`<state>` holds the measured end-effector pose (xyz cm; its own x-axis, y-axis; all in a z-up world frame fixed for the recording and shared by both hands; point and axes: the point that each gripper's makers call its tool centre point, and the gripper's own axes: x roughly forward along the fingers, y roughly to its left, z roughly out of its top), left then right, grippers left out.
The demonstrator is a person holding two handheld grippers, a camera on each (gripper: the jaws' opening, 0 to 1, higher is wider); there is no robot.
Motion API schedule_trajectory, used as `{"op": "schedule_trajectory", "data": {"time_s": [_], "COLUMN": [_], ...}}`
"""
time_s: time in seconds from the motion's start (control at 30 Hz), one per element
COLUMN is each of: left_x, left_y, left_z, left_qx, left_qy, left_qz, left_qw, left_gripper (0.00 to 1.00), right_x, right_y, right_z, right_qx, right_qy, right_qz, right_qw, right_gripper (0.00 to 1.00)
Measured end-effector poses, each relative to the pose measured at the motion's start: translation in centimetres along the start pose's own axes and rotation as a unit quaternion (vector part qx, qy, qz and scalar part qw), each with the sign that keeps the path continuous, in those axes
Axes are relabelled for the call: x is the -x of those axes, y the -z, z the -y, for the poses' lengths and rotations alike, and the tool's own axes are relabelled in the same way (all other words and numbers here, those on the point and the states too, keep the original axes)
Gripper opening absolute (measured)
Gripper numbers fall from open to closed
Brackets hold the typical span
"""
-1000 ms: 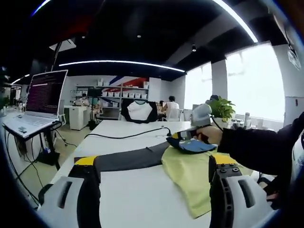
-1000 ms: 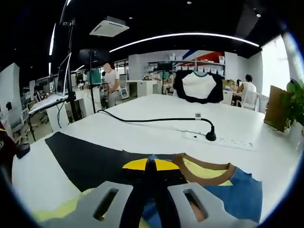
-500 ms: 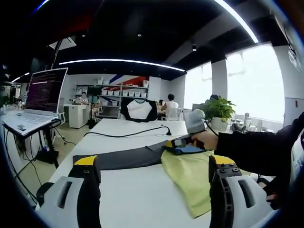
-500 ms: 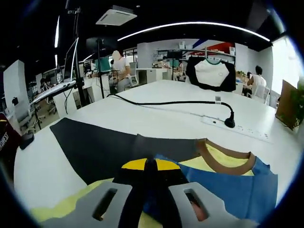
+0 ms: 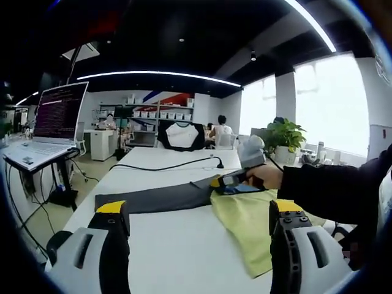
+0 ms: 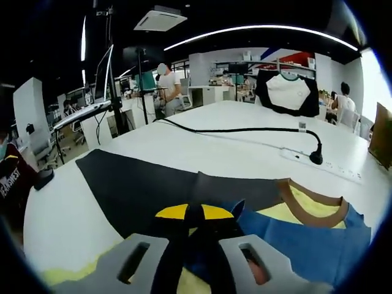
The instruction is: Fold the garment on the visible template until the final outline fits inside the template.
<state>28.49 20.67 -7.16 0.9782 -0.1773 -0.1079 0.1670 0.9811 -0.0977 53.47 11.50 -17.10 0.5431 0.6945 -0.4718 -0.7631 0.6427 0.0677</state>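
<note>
Where the white table [image 5: 177, 245] runs away toward the far shelves, the dark template [image 6: 138, 187] lies flat on it, a long grey-black sheet reaching toward nine o'clock in the right gripper view. The garment [image 5: 248, 220], a yellow shirt with blue sleeves and a brown collar, lies on the template's near end; in the left gripper view its yellow body spreads toward four o'clock, and in the right gripper view the collar sits at three o'clock with blue cloth just below it.

A black cable [image 6: 245, 130] snakes over the table to a white power strip [image 6: 331, 166] at two o'clock in the right gripper view. A laptop [image 5: 52, 125] stands on a stand at nine o'clock in the left gripper view.

The left gripper [image 5: 199, 211] hangs above bare table with its jaws spread wide, gripping nothing. The right gripper [image 6: 195, 212] has its yellow-tipped jaws pressed together on a bunched fold of the garment's blue cloth; in the left gripper view it sits at two o'clock, carried by a dark-sleeved hand [image 5: 266, 176].
</note>
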Motion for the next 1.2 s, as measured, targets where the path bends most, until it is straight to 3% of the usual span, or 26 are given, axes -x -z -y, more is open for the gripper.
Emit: {"op": "schedule_trajectory", "data": {"time_s": [0.17,0.3,0.43,0.57,0.63,0.73,0.87,0.97,1.07,1.2], "left_x": [-0.2,-0.3,-0.5,-0.6,-0.7,-0.8,-0.9,-0.9,-1.3,-1.7], "left_y": [0.2,0.2,0.3,0.2,0.3,0.3,0.3,0.4,0.7,0.5], "left_z": [0.1,0.4,0.4,0.6,0.8,0.9,0.8,0.7,0.9,1.6], "left_qx": [0.001,-0.001,-0.001,0.001,0.000,-0.003,-0.004,-0.004,-0.009,-0.007], "left_qy": [0.004,0.009,0.009,0.013,0.018,0.020,0.020,0.015,0.015,0.029], "left_qz": [-0.004,-0.005,-0.006,-0.004,-0.008,-0.010,-0.008,-0.011,-0.022,-0.016], "left_qw": [1.0000,0.9999,0.9999,0.9999,0.9998,0.9998,0.9998,0.9998,0.9996,0.9994], "left_gripper": [1.00,1.00,1.00,1.00,1.00,1.00,1.00,1.00,1.00,1.00], "right_x": [0.4,1.0,2.6,4.6,5.8,7.7,10.2,12.3,14.3,17.2], "right_y": [-1.8,-2.7,-4.4,-5.9,-7.4,-8.2,-8.4,-8.9,-9.2,-9.0], "right_z": [-1.3,-1.4,-0.8,1.3,2.9,5.4,6.3,7.2,7.1,9.0], "right_qx": [-0.001,0.015,0.035,0.050,0.034,0.030,0.017,0.033,0.071,0.077], "right_qy": [-0.027,-0.020,-0.008,0.040,0.063,0.109,0.104,0.120,0.095,0.113], "right_qz": [0.030,0.038,0.066,0.090,0.131,0.142,0.142,0.158,0.171,0.170], "right_qw": [0.9992,0.9990,0.9972,0.9939,0.9888,0.9833,0.9841,0.9795,0.9781,0.9760], "right_gripper": [0.08,0.14,0.17,0.18,0.18,0.18,0.12,0.15,0.16,0.20]}}
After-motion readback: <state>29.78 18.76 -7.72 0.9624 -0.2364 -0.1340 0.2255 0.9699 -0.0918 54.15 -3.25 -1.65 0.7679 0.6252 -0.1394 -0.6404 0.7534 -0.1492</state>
